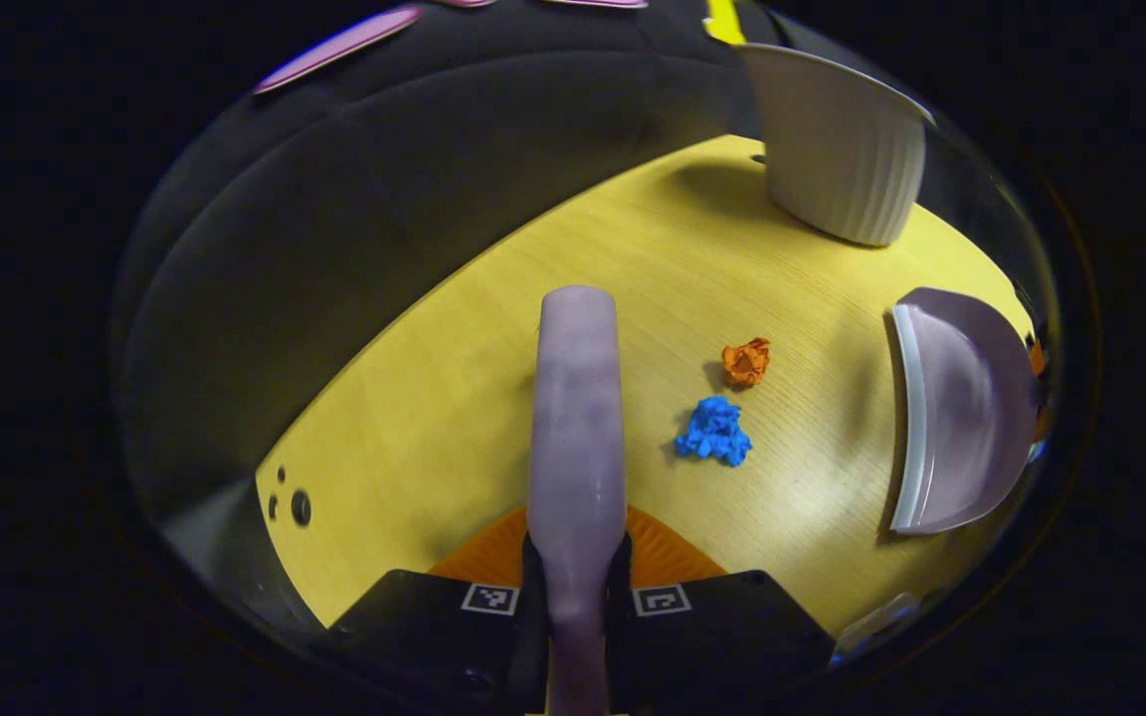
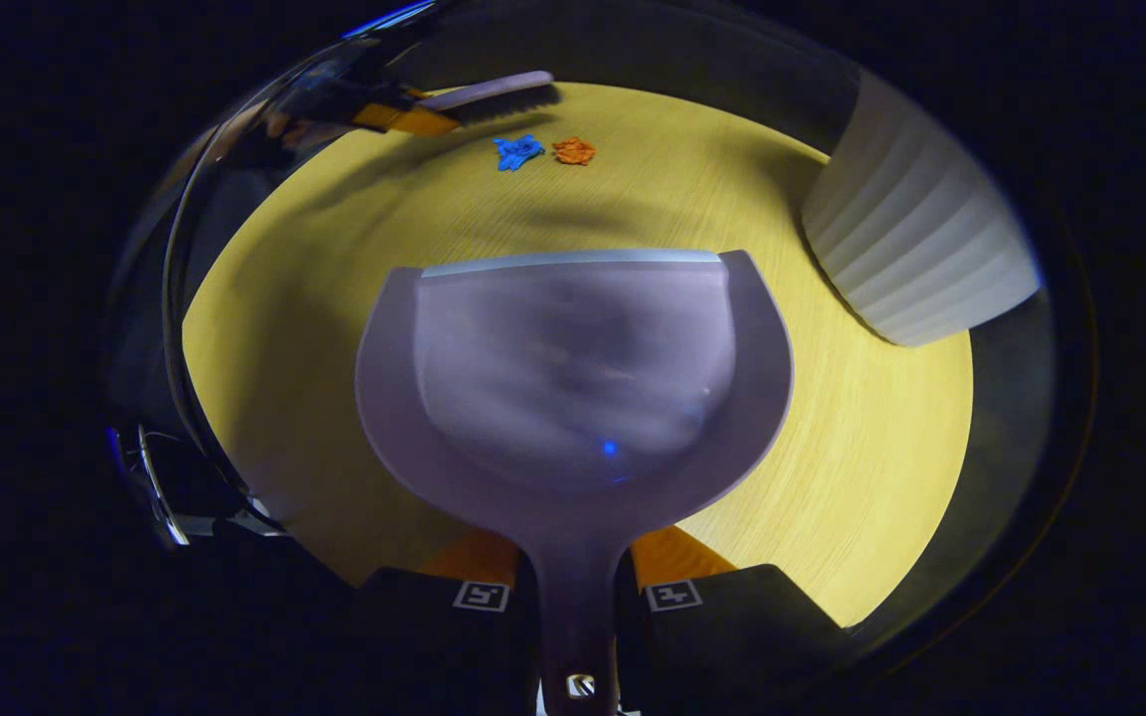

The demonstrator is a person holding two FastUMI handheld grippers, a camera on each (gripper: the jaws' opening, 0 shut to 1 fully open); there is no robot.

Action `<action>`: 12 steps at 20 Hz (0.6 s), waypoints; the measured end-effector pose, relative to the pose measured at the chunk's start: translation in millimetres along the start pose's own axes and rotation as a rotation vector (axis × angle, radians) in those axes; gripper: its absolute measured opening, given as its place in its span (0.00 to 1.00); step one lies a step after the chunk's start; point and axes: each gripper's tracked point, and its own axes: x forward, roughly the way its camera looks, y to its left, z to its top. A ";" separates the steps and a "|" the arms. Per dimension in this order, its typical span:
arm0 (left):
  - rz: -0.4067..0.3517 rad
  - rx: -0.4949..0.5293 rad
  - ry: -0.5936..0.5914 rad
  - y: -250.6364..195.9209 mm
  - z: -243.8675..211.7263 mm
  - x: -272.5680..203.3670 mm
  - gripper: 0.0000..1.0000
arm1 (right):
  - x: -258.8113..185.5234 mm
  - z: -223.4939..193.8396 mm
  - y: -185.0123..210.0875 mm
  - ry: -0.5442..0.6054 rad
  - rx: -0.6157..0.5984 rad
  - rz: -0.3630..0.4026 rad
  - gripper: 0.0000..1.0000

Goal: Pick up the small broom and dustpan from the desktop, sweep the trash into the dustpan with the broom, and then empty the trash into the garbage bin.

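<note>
Left tool: fingers closed tight on the handle of the small broom, which sticks straight out ahead over the counter, head pointing far. In the left gripper view, just right of the broom head sit two crumpled scraps: blue trash nearer, orange trash just beyond it, close together but I can't tell if they touch. Further right, the dustpan stands with its open lip facing the scraps, well apart from them. Far right on the counter: the white ribbed garbage bin, upright. Right tool: fingers clamped on the dustpan handle, pan spread wide ahead, its front lip toward the far side. Can't tell whether the lip touches the counter. In the right gripper view, beyond the lip and well apart from it, the blue trash and orange trash lie side by side, with the broom just past them at the far counter edge. Garbage bin is at right, beside the pan.
</note>
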 end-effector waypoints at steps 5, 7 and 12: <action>-0.165 0.196 0.060 -35.8 11.5 20.5 0.29 | 2.7 -1.6 -0.7 0.008 -0.030 0.002 0.35; -0.224 0.243 0.077 -51.5 11.7 18.4 0.28 | -2.2 -0.8 1.7 0.004 -0.038 0.002 0.35; -0.346 0.303 0.126 -110.3 0.9 3.3 0.27 | -0.1 -4.5 2.9 -0.006 -0.058 0.003 0.35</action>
